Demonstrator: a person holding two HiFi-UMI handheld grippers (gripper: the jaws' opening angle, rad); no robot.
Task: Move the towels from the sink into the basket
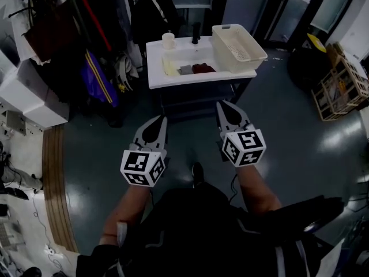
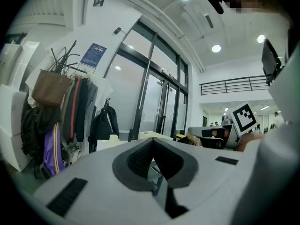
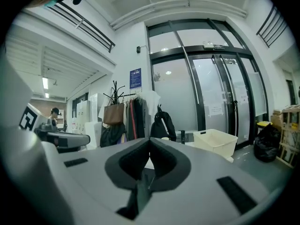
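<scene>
The white square sink (image 1: 190, 81) holds crumpled yellow, grey and red towels (image 1: 202, 68); the left gripper (image 1: 163, 119) and right gripper (image 1: 221, 104) are closed on nothing.

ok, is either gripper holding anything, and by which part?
Nothing is held. The left gripper and the right gripper both have jaws shut together with nothing between them, well short of the sink, where the towels lie.

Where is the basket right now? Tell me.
In the head view, the basket sits on the right end of the white sink counter, just right of the towels lying in the basin.
</scene>
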